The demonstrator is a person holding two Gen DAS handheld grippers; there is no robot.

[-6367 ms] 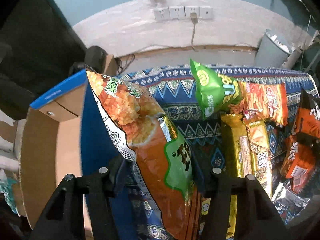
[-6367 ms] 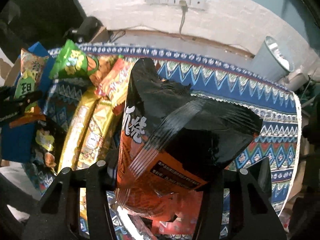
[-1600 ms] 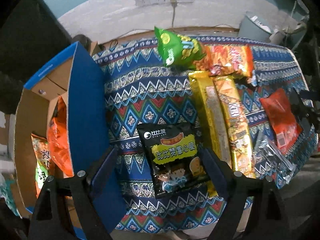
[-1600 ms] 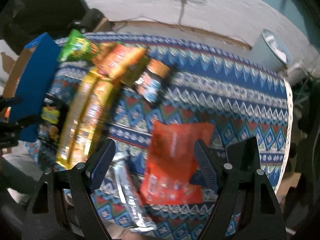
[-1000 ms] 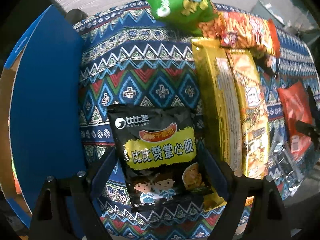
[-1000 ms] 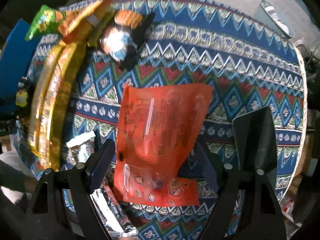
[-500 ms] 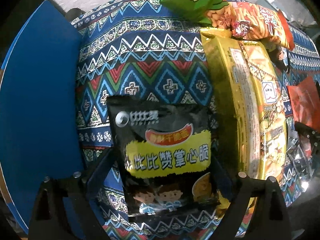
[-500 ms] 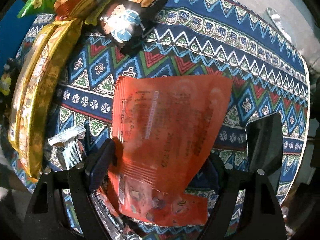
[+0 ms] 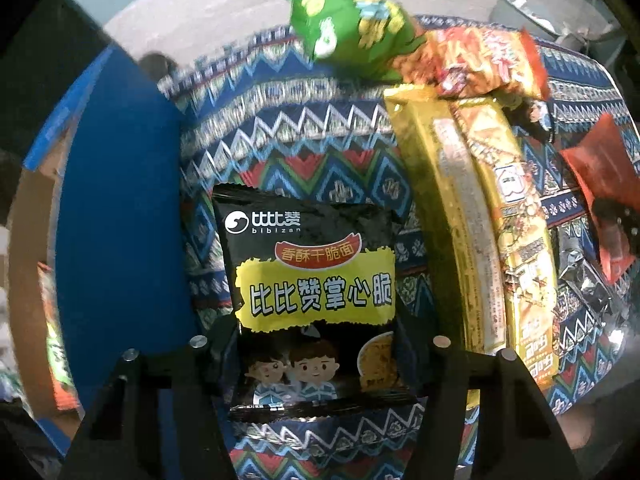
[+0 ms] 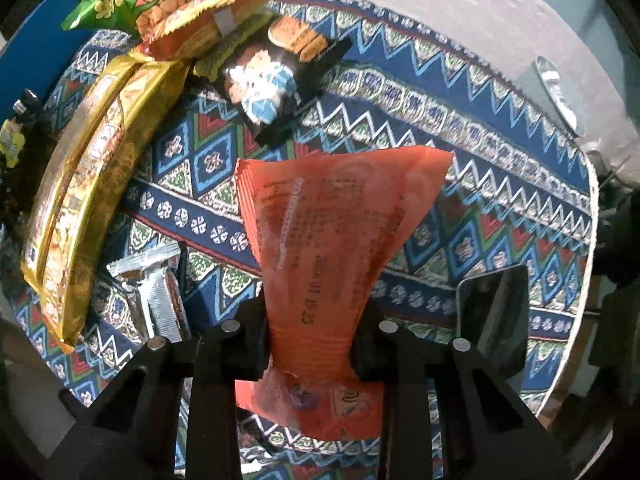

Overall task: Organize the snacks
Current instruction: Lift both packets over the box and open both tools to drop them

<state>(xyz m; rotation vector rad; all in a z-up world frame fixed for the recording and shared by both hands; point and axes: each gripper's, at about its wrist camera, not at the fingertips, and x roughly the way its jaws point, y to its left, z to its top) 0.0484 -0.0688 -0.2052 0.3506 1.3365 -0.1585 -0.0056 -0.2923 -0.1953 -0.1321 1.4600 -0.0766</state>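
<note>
A black snack bag (image 9: 312, 264) with a yellow label lies on the patterned cloth (image 9: 280, 128). My left gripper (image 9: 316, 336) points down over it. Its jaws are closing, and the pads press on the bag's two side edges. In the right wrist view my right gripper (image 10: 308, 336) is shut on an orange-red pouch (image 10: 336, 224), pinching its lower part into a narrow waist. The pouch fans out above the fingers. That pouch and the gripper on it also show in the left wrist view as the orange-red pouch (image 9: 600, 184) at the far right.
A blue cardboard box (image 9: 120, 200) stands open at the left with bags inside. A green bag (image 9: 348, 36), an orange chip bag (image 9: 484, 60) and two long gold packs (image 9: 448, 216) lie on the cloth. A silver wrapper (image 10: 156, 292), a small black bag (image 10: 272, 92) and a dark flat slab (image 10: 492, 312) lie near the pouch.
Both grippers came down around their bags and closed. The right one now pinches the orange-red pouch narrow, and the left one's pads have met the black bag's sides.
</note>
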